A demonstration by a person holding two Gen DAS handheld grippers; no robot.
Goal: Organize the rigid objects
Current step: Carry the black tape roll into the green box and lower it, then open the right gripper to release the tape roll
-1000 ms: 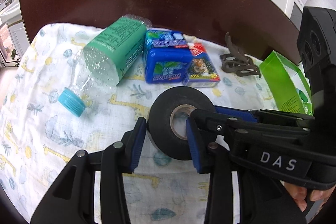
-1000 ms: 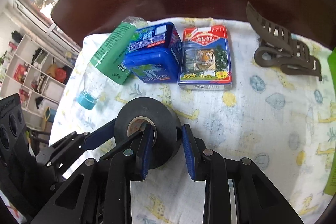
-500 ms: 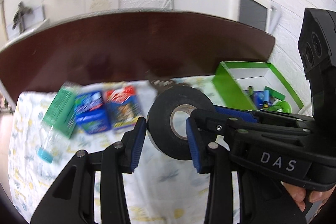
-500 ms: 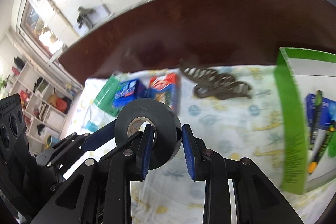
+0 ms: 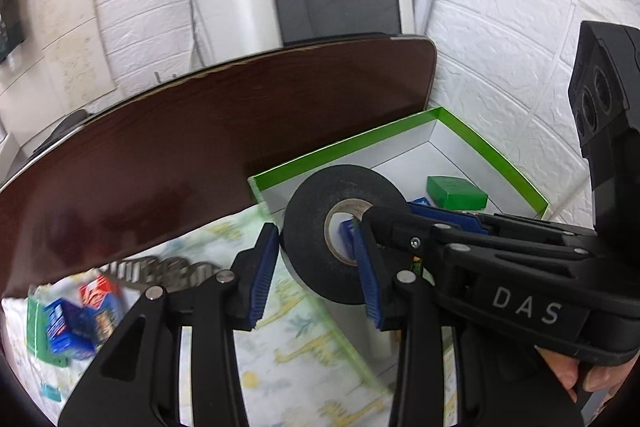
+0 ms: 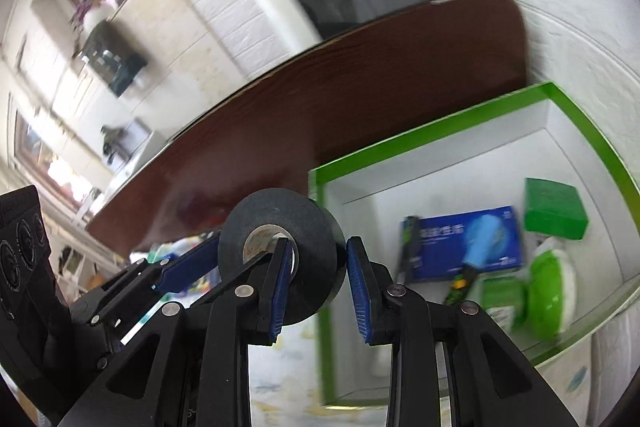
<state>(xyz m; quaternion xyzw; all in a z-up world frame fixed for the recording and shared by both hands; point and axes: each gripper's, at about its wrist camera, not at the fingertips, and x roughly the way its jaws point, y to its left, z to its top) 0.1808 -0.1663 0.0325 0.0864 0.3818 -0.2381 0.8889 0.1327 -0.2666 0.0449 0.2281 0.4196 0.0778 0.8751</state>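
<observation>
A black roll of tape (image 5: pixel 316 227) is held in the air between both grippers. My left gripper (image 5: pixel 316 273) is shut on the black tape roll, one finger through its core and one on its outer face. My right gripper (image 6: pixel 318 287) is shut on the same roll (image 6: pixel 308 227), one finger in the core from the other side. The roll hangs at the near left corner of a green-rimmed white box (image 6: pixel 440 131), which also shows in the left wrist view (image 5: pixel 352 143).
The box holds a blue packet (image 6: pixel 444 247), a green block (image 6: pixel 556 209), green round items (image 6: pixel 552 291) and pens. On the giraffe-print cloth (image 5: pixel 288 339) at left lie a brown hair claw (image 5: pixel 168 271), blue and red boxes (image 5: pixel 80 319). A dark wooden board (image 5: pixel 200 139) stands behind.
Both grippers have carried the tape roll up off the cloth and to the right, from beside the bottle and boxes to the green box's corner.
</observation>
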